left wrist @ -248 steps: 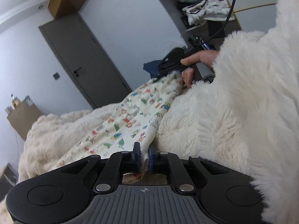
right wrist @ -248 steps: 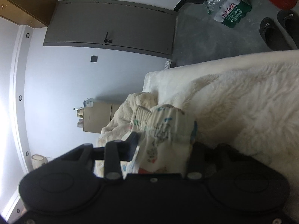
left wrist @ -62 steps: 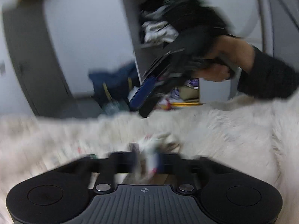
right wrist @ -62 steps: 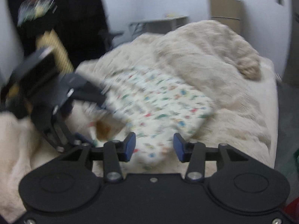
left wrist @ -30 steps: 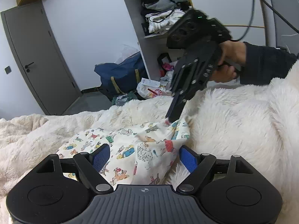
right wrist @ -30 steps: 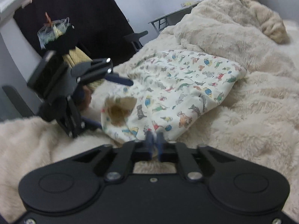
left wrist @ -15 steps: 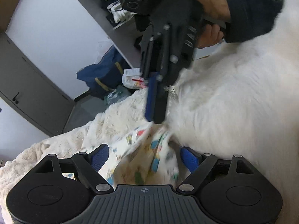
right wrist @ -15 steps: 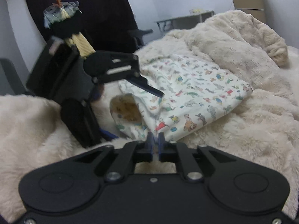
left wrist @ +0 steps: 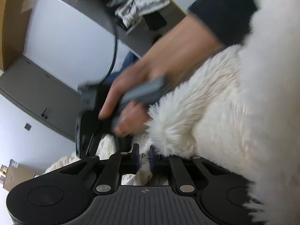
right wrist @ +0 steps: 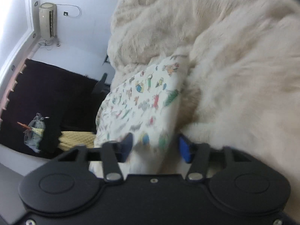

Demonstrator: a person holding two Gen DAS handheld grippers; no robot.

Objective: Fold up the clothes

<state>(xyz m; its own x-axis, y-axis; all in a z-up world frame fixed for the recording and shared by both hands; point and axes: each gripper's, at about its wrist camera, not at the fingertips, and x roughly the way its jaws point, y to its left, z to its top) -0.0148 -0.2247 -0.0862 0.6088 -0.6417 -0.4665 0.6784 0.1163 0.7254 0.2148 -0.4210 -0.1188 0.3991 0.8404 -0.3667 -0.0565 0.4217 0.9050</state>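
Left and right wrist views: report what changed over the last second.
The left gripper, open a second ago, has just closed on a fold of the white cartoon-print garment. The right gripper, then shut, now stands open astride the garment's edge. Both views have rolled. The garment stays on the cream fluffy blanket.

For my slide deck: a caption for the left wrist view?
Left gripper shut on a fold of printed white garment against the fluffy white blanket.
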